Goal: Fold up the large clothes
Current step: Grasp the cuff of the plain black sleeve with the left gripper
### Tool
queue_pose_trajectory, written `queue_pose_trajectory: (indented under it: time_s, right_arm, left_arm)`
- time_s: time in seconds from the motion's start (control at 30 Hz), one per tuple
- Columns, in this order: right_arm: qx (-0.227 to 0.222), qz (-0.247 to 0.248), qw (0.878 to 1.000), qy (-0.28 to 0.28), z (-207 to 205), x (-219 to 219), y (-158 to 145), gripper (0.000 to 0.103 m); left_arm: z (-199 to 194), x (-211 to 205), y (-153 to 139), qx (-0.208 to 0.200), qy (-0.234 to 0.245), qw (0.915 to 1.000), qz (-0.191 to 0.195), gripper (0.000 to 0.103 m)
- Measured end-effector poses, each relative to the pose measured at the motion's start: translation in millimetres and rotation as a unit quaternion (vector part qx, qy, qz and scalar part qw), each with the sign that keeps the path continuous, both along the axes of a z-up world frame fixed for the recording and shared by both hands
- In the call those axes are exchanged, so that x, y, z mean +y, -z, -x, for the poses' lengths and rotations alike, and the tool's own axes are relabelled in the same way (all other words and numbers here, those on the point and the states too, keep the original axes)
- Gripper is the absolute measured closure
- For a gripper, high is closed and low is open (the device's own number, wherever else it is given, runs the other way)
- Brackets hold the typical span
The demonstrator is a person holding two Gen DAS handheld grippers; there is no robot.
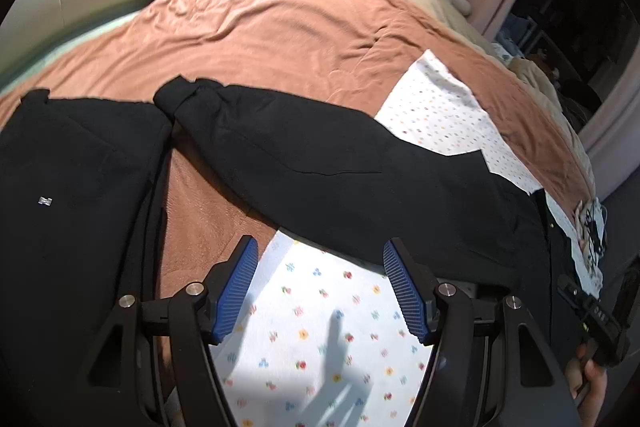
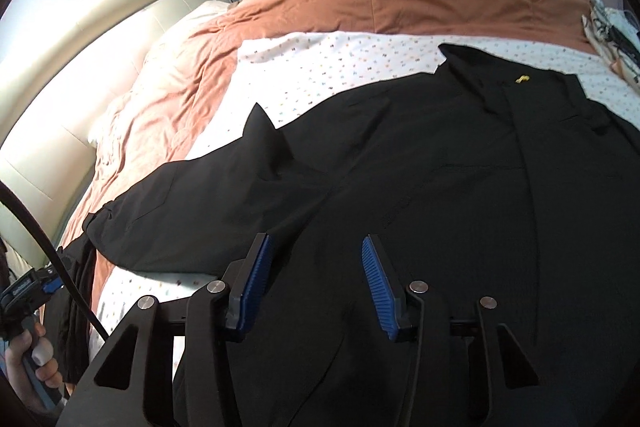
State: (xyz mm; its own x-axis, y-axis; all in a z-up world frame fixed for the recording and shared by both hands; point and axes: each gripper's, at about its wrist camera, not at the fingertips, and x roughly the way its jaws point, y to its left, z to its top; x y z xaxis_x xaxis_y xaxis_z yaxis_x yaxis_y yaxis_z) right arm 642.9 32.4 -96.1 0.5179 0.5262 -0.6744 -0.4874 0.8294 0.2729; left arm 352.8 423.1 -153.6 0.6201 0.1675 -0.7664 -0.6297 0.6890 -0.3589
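A large black fabric jacket (image 2: 400, 167) lay spread on a white floral-print sheet (image 2: 340, 63) over the bed's rust-orange cover (image 1: 260, 27), its lower hem cut off by the frame. The left claw (image 1: 320, 291) and right claw (image 2: 316, 287) both hung apart, gripping nothing. Dark cloth hid the seams.

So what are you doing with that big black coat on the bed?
A person holds a gripper in each hand over a black jacket spread on a flowery sheet on the bed, ready to fold it. The left gripper and right gripper are open, holding nothing. One sleeve still stretches out sideways.
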Motion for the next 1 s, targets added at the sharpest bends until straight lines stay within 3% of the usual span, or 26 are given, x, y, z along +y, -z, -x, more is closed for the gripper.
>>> queue_pose_trajectory:
  time_s: [0.13, 0.33, 0.37, 0.47, 0.53, 0.6, 0.73, 0.93, 0.97, 1.0]
  right_arm:
    - [0.002, 0.004, 1.000, 0.005, -16, 8, 12, 0.058]
    - [0.022, -0.007, 1.000, 0.000, -32, 25, 29, 0.077]
    - [0.028, -0.008, 1.000, -0.005, -36, 29, 34, 0.079]
    - [0.061, -0.018, 0.998, -0.017, -45, 41, 54, 0.080]
    - [0.090, -0.028, 0.995, -0.026, -50, 49, 69, 0.080]
    - [0.109, -0.031, 0.993, -0.032, -56, 53, 81, 0.080]
    - [0.141, -0.075, 0.987, -0.026, -65, 39, 78, 0.080]
    - [0.130, -0.121, 0.984, 0.008, -59, 1, 53, 0.076]
    - [0.126, -0.122, 0.984, 0.016, -55, -5, 50, 0.068]
    - [0.122, -0.127, 0.984, 0.020, -52, -13, 47, 0.051]
  left_arm:
    - [-16, 20, 25, 0.026, -0.021, 0.9994, 0.011, 0.037]
    - [-38, 49, 63, 0.065, -0.048, 0.9966, 0.016, 0.037]
    - [-42, 54, 69, 0.069, -0.050, 0.9962, 0.016, 0.041]
    - [-46, 66, 70, 0.070, -0.067, 0.9953, -0.005, 0.068]
    - [-49, 72, 67, 0.076, -0.068, 0.9947, -0.010, 0.094]
    - [-47, 75, 59, 0.067, -0.070, 0.9953, -0.006, 0.098]
    - [-47, 63, 11, 0.032, -0.071, 0.9959, -0.045, 0.100]
    - [-58, 29, -74, -0.020, -0.034, 0.9961, -0.079, 0.100]
    - [-61, 18, -92, -0.032, -0.024, 0.9955, -0.086, 0.100]
    - [-64, 10, -106, -0.042, -0.015, 0.9949, -0.091, 0.100]
